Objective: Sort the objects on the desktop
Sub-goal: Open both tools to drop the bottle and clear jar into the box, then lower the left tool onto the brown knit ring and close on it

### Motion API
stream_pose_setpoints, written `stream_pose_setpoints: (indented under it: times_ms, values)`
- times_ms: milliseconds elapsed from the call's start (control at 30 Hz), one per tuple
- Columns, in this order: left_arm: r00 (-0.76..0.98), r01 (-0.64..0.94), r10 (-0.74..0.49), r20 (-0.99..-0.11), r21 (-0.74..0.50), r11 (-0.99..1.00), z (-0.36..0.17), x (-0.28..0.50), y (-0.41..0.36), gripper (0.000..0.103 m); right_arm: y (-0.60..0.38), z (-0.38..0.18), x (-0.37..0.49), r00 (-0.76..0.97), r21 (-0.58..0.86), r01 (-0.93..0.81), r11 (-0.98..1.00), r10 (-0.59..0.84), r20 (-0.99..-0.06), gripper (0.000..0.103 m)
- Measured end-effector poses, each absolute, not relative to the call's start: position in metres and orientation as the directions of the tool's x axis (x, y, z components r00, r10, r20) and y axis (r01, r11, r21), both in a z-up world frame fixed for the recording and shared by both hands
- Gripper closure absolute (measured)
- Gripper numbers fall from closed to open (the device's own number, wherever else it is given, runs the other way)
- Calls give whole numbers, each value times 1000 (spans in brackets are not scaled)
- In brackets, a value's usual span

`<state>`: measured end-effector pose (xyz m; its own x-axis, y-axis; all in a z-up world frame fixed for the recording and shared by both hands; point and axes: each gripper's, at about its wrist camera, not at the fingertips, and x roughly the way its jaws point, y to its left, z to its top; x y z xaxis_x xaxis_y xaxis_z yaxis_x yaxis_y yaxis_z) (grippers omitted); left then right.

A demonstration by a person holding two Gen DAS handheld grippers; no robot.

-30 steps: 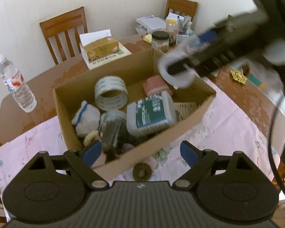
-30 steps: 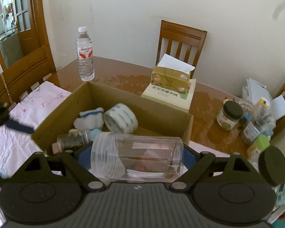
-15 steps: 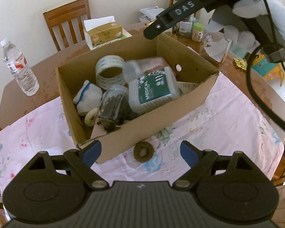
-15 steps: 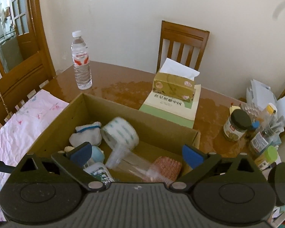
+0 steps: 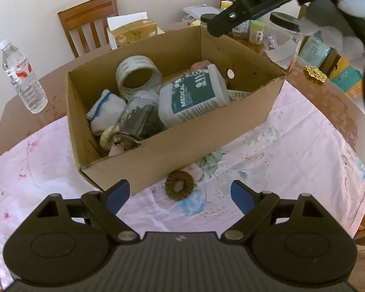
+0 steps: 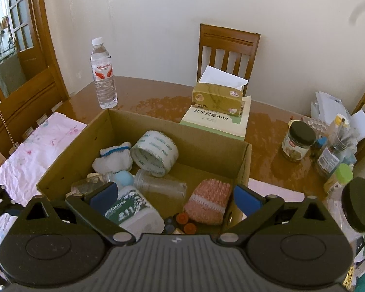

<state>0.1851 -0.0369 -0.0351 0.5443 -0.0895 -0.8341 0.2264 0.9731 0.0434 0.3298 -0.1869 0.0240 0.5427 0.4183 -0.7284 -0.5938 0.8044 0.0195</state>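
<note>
A cardboard box (image 5: 202, 143) (image 6: 202, 138) sits on the table. In it lie a tape roll (image 5: 137, 74) (image 6: 154, 152), a white sock (image 5: 105, 112), a medical bottle (image 5: 194, 95) (image 6: 131, 210), a clear jar (image 6: 159, 185), a pink knitted piece (image 6: 209, 200) and a dark-filled jar (image 5: 140, 119). A brown knitted ring (image 5: 179, 188) lies on the cloth in front of the box. My left gripper (image 5: 180, 193) is open and empty, just above the ring. My right gripper (image 6: 174, 196) is open and empty over the box's near right side.
A water bottle (image 6: 103, 75) (image 5: 23, 76), a tissue box (image 6: 217, 97) on a book, and wooden chairs (image 6: 228, 48) stand behind the box. Jars and bottles (image 6: 298, 141) crowd the table's right end. A pink floral cloth (image 5: 267, 160) covers the near table.
My right gripper has opened and dropped the clear jar into the box, then pulled back. My left gripper has drawn back and sits lower, over the brown ring.
</note>
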Motion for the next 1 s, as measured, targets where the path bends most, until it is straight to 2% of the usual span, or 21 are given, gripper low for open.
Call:
stream_pose_setpoints:
  times_ms: [333, 733, 933, 1000]
  values:
    - [564, 154, -51, -824, 44, 987, -62, 189, -39, 13, -206, 27, 294, 597, 27, -547, 837, 413, -687, 0]
    - [543, 57, -23, -840, 10, 998, -96, 205, -38, 14, -250, 11, 246, 646, 109, -383, 917, 350, -678, 0]
    - [550, 36, -3, -835, 19, 999, -111, 210, -42, 18, -269, 2, 226, 656, 123, -306, 944, 303, -691, 0]
    - [546, 26, 2, -838, 19, 999, -116, 212, -41, 24, -277, -1, 220, 655, 137, -276, 952, 290, -698, 0]
